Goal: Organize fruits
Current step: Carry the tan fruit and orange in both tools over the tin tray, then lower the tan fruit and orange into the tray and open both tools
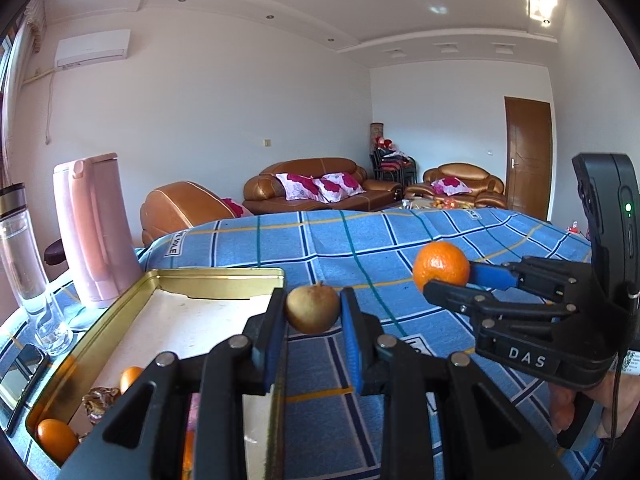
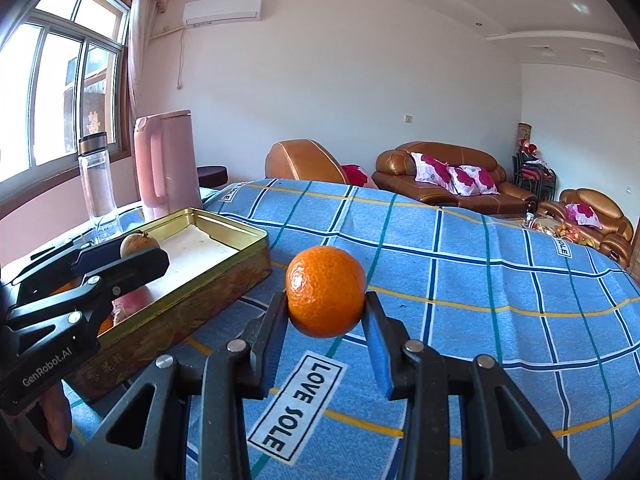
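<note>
My left gripper (image 1: 313,295) is shut on a small brownish-green apple (image 1: 313,310), held just past the near right corner of a gold tin tray (image 1: 224,276). In the right wrist view that left gripper (image 2: 140,255) and apple (image 2: 135,241) hang over the tin tray (image 2: 230,227). To the right of the tray, above the blue checked cloth (image 2: 460,280), my right gripper (image 2: 325,300) is shut on an orange tangerine (image 2: 326,290). The left wrist view shows the same right gripper (image 1: 444,277) and tangerine (image 1: 440,264) at the right. Tangerines (image 1: 56,438) lie in the tray's near end.
A pink kettle (image 1: 96,232), a clear bottle (image 1: 22,256), a small glass (image 1: 52,332) and a phone (image 1: 20,380) stand left of the tray. The cloth (image 1: 360,248) stretches far and right. Brown sofas (image 1: 316,184) stand beyond the table.
</note>
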`<state>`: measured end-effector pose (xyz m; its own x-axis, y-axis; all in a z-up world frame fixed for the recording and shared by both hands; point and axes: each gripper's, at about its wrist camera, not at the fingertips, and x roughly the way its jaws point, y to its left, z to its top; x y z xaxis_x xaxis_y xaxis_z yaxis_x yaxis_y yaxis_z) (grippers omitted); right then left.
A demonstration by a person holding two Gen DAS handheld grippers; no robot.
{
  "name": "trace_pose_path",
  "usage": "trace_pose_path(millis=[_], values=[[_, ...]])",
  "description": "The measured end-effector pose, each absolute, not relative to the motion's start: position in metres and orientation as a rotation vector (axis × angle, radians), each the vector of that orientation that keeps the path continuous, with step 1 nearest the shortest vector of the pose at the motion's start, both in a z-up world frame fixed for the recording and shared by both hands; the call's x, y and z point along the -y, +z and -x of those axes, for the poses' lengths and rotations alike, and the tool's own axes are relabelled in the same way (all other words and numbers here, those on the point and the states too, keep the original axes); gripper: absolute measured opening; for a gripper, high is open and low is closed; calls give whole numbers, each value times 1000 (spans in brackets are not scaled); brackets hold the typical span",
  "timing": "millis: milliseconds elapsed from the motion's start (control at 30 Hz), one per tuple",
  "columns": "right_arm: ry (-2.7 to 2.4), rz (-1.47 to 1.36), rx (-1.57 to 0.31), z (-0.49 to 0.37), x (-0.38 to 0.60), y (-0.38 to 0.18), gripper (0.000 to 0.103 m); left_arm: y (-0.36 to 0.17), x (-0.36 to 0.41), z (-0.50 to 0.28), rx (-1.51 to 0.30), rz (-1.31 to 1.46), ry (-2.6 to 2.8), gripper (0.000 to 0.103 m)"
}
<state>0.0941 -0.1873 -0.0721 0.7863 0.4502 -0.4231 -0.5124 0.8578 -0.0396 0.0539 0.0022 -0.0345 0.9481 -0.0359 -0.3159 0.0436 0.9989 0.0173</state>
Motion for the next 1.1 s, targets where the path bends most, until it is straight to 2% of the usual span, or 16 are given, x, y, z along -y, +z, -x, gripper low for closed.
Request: trace_pose_path(millis=[1100], values=[[715,244,-399,-55,89,-56,40,-31,-95,-29,-347,56,143,28]])
